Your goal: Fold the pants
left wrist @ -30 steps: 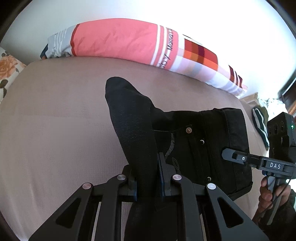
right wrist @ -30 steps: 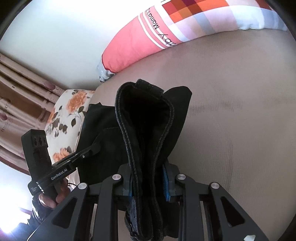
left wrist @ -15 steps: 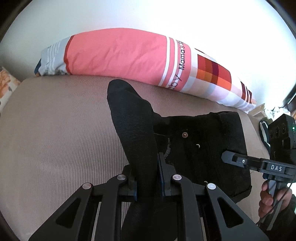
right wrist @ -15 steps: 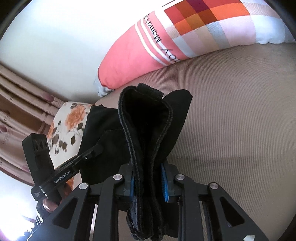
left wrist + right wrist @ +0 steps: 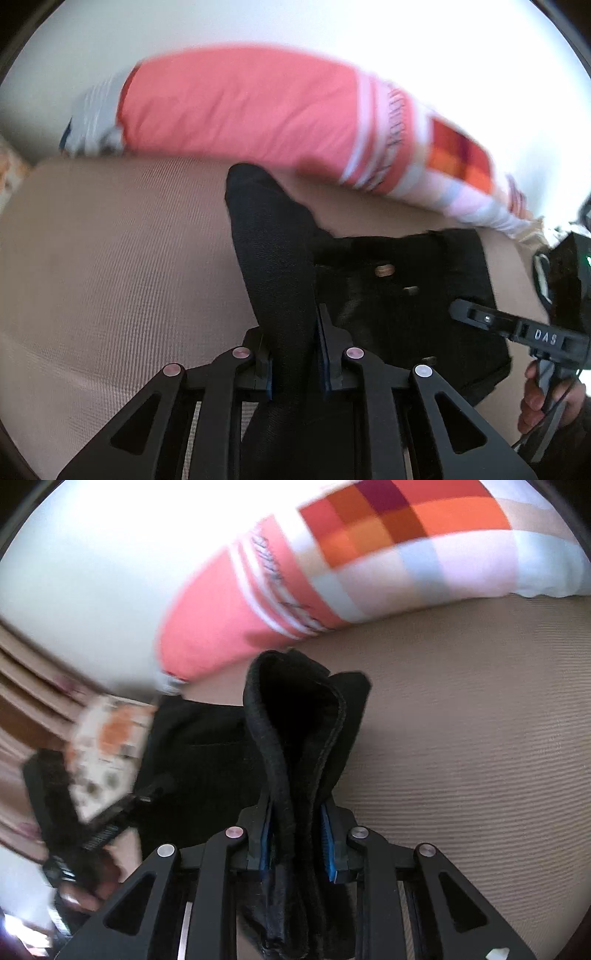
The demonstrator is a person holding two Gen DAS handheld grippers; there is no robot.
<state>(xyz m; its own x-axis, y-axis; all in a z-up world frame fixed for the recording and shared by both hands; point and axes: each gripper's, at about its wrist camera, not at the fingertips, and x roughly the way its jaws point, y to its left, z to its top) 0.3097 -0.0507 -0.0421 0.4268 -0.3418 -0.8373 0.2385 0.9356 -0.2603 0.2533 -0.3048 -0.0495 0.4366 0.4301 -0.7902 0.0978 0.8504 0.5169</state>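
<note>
Black pants point(image 5: 399, 295) hang between my two grippers above a tan bed point(image 5: 110, 280). My left gripper point(image 5: 293, 354) is shut on a bunched black fold of the pants that rises between its fingers. My right gripper point(image 5: 299, 834) is shut on a thick fold with a stitched hem point(image 5: 291, 716). The waist part with a metal button point(image 5: 384, 271) shows in the left wrist view. The right gripper appears there at the right edge point(image 5: 517, 328); the left gripper appears blurred at the left of the right wrist view point(image 5: 92, 812).
A long coral, white and checked pillow point(image 5: 258, 110) lies along the far edge of the bed, against a white wall. A floral pillow point(image 5: 107, 753) and brown curtains point(image 5: 22, 686) are at the left of the right wrist view.
Both grippers, still holding the pants, have moved toward the long pillow, which now looks larger and closer. The frames are motion-blurred.
</note>
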